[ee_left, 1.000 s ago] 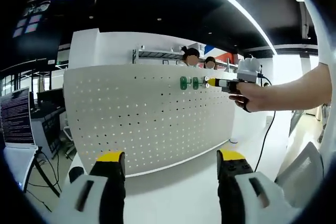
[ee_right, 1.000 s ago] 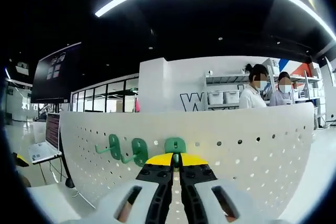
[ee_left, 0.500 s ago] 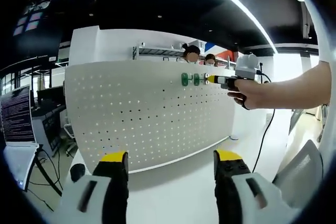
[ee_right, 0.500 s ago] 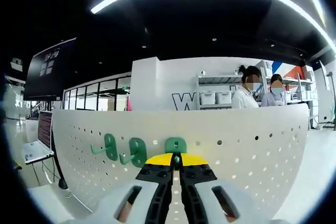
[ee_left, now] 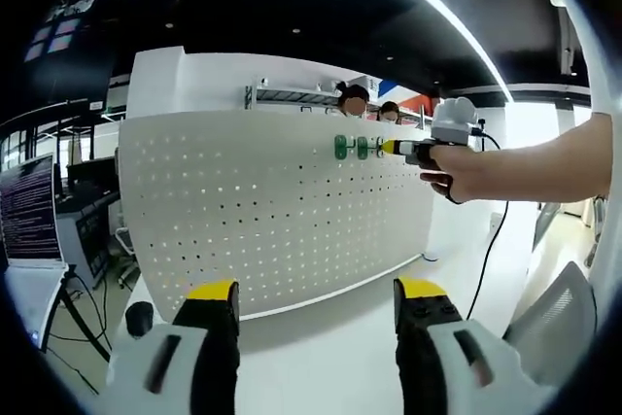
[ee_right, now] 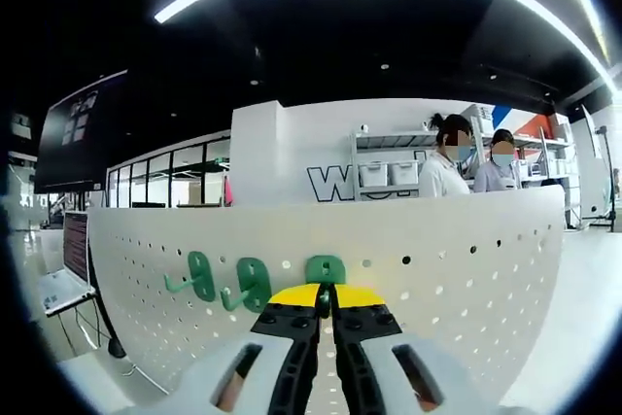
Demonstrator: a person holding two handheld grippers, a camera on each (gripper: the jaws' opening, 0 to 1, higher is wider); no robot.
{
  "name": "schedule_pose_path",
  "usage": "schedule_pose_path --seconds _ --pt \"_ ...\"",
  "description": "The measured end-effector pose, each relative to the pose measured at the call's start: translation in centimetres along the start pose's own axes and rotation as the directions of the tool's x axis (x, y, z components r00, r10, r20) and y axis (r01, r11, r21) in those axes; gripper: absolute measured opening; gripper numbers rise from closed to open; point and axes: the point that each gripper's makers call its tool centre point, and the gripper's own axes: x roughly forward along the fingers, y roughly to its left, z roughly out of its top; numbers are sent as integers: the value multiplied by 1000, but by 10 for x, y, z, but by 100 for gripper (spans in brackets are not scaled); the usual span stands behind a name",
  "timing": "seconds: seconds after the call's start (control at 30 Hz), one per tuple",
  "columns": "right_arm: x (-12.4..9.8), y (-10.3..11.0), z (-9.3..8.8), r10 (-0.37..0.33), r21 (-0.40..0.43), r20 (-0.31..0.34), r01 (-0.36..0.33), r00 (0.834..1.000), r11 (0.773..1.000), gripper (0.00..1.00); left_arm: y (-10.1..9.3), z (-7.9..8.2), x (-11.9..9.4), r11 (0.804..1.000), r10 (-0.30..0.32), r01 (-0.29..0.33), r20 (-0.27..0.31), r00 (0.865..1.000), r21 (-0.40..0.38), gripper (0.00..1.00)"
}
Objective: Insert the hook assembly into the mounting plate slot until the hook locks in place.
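Green hook (ee_right: 325,268) flat against white pegboard (ee_right: 466,269)

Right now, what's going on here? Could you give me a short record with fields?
Board: white pegboard, upright on a white table
Hooks: two green hooks already on the board
Right hand-held gripper: shut on third hook, pressed against the board
Left hand-held gripper: open, holding nothing
Background: two people

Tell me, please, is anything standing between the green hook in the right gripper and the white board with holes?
Nothing visible is in the way. The right gripper is shut on the green hook, which already sits against the board. Two other green hooks hang to its side, apart from it. The left gripper is open, low and away.
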Motion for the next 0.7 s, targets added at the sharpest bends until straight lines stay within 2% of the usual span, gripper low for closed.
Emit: schedule_pose_path --seconds 0.23,0.37,0.5,0.7 --pt "-1 -1 -1 12 16 -8 -12 1000 1000 3 2 -1 -1 1000 7 -7 2 1000 -4 67" --pt "-4 0 -4 20 54 -27 -18 999 998 19 1 -3 -2 1000 8 -8 -1 1000 -7 67" --pt "-7 1 -12 31 67 -52 -27 998 997 28 -1 -1 -1 1000 4 -4 2 1000 -3 67" --pt "-8 2 -16 39 46 -71 -36 997 998 30 -2 -1 0 1000 -1 1 3 1000 -4 67"
